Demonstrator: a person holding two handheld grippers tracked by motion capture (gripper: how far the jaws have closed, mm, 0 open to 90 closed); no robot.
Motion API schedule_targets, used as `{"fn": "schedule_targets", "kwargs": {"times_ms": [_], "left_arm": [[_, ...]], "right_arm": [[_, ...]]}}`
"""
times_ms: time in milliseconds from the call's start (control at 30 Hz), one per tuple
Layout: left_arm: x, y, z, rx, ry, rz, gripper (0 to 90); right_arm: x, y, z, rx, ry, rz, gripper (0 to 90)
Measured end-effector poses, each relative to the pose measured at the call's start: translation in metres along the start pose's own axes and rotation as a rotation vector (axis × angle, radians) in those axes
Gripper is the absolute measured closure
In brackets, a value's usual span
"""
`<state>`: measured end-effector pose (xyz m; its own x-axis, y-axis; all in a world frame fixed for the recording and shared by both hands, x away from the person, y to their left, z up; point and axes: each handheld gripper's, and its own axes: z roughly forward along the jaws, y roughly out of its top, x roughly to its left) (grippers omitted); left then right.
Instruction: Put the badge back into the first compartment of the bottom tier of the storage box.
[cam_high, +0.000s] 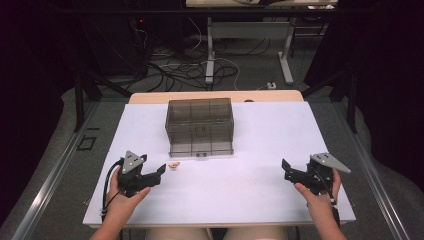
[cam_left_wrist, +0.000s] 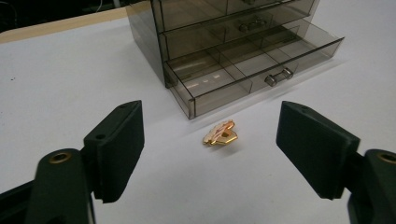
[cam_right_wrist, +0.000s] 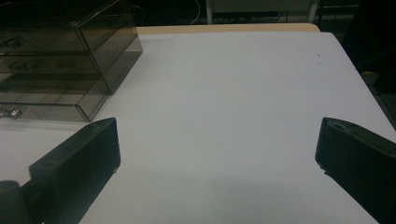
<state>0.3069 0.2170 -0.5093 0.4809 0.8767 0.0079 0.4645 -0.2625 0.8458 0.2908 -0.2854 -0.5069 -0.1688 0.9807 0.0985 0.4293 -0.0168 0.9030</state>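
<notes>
We find no brand, label or readable writing on anything here; a faint dark mark on the front of the drawer box (cam_high: 200, 125) is too small to make out.

The surface is a white table (cam_high: 260, 150) with a strip of pale wood showing along its far edge. Beyond it, in the upper part of the high view, we see a grey floor strewn with black cables (cam_high: 175, 70), the white legs of another desk (cam_high: 210, 55) and a very dark room with a small red light at the upper left.

The smoky, see-through drawer box stands at the centre of the high view, toward the far side of the table. Its bottom drawer (cam_left_wrist: 252, 70) is pulled out; in the left gripper view we see dividers inside it and a small handle on its front.

A small gold clip (cam_left_wrist: 220, 134) lies on the table just in front of the box's near left corner, apart from it.

The left gripper (cam_high: 161, 172), in the lower left of the high view, is held in the person's left hand (cam_high: 122, 197); its jaws stand wide apart with nothing between them, and the clip lies ahead of the gap. The right gripper (cam_high: 286, 169), in the lower right, is held in the right hand (cam_high: 320, 195); its jaws are likewise spread wide over bare table, holding nothing.
</notes>
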Motion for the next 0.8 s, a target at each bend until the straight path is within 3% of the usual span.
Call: {"fn": "schedule_targets", "kwargs": {"times_ms": [133, 300, 567, 800], "left_arm": [[-0.001, 0.005, 0.005, 0.008, 0.012, 0.023, 29.8], [-0.004, 0.008, 0.007, 0.010, 0.015, 0.049, 30.3], [-0.008, 0.015, 0.012, 0.009, 0.044, 0.131, 30.9], [-0.013, 0.020, 0.018, 0.013, 0.033, 0.144, 32.5]], "right_arm": [[-0.001, 0.000, 0.000, 0.001, 0.006, 0.015, 0.0], [-0.002, -0.001, 0.001, -0.010, 0.006, 0.020, 0.0], [-0.002, -0.001, 0.001, -0.009, 0.007, 0.038, 0.2], [-0.003, -0.002, 0.002, -0.008, 0.010, 0.046, 0.8]]}}
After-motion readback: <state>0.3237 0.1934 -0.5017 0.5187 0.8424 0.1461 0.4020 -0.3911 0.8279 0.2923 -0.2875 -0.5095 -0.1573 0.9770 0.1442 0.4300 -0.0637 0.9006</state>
